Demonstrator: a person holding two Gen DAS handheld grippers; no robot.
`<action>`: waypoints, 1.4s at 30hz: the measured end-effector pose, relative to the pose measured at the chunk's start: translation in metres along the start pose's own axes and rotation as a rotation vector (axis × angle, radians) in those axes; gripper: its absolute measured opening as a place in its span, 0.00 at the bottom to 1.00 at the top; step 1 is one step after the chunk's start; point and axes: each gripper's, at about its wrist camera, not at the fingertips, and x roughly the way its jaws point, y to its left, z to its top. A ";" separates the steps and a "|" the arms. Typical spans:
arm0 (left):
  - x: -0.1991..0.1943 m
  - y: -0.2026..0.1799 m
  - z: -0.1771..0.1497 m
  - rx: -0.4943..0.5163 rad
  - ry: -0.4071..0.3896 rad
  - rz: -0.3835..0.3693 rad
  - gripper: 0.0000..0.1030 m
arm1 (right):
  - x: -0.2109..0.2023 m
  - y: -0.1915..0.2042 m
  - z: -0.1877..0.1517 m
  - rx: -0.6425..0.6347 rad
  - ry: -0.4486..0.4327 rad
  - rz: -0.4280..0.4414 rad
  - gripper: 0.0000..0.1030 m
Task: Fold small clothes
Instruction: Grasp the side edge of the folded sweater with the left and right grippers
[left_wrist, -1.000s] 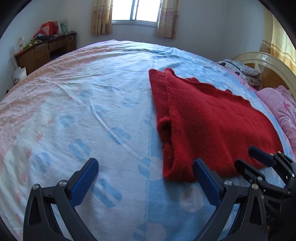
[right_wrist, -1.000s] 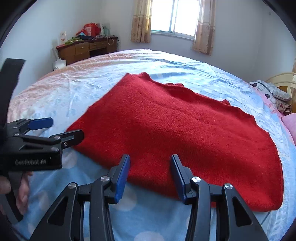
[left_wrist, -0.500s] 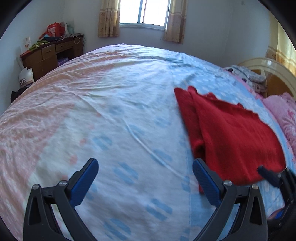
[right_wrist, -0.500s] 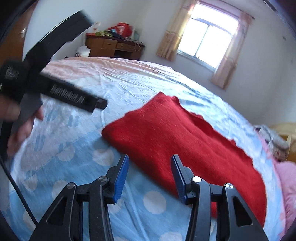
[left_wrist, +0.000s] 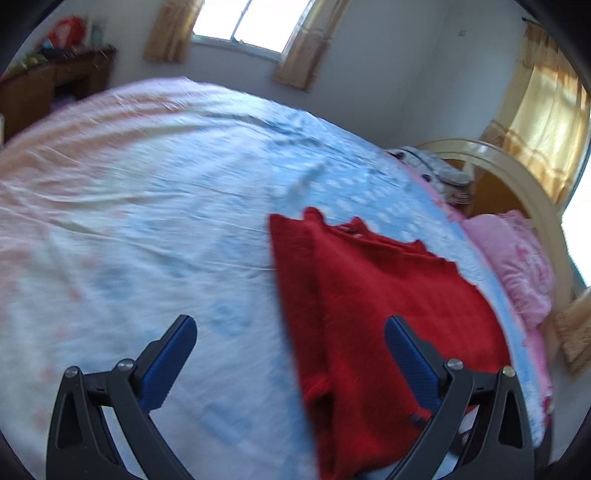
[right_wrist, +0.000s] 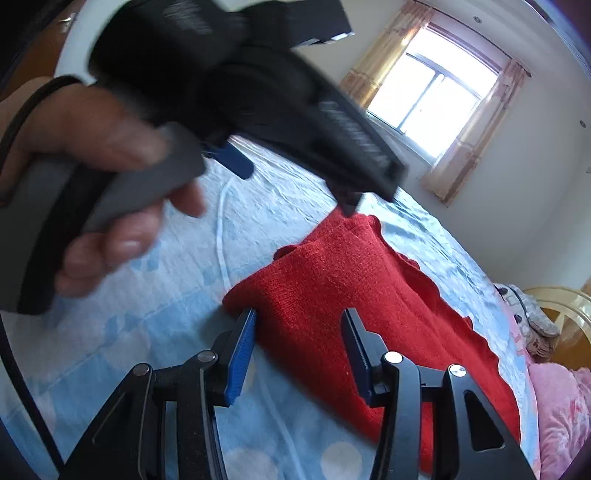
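The left gripper (left_wrist: 290, 354) hangs with its blue-padded jaws wide apart above the bed sheet (left_wrist: 147, 221). A folded red sweater (left_wrist: 369, 295) lies flat on the sheet; its left edge falls between the jaws. Beyond the sweater's right side sits a pink pillow (left_wrist: 517, 266).

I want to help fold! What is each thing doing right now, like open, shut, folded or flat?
Left gripper: open, holding nothing, above the bed.
Right gripper: open, holding nothing, over the sweater's near edge.
Sweater: red, folded over, lying flat on the sheet.
Sheet: spread out, a bit wrinkled.
Pillow: pink, lying by the headboard.
Curtains: pulled apart, window uncovered.
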 end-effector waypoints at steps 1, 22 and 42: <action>0.008 0.000 0.003 -0.005 0.015 -0.016 1.00 | 0.002 -0.002 0.000 0.015 0.001 0.002 0.47; 0.051 0.011 0.014 -0.106 0.096 -0.191 0.49 | 0.011 -0.020 -0.002 0.083 -0.002 0.026 0.13; 0.051 0.019 0.017 -0.216 0.121 -0.264 0.16 | 0.002 -0.068 -0.012 0.343 0.018 0.181 0.06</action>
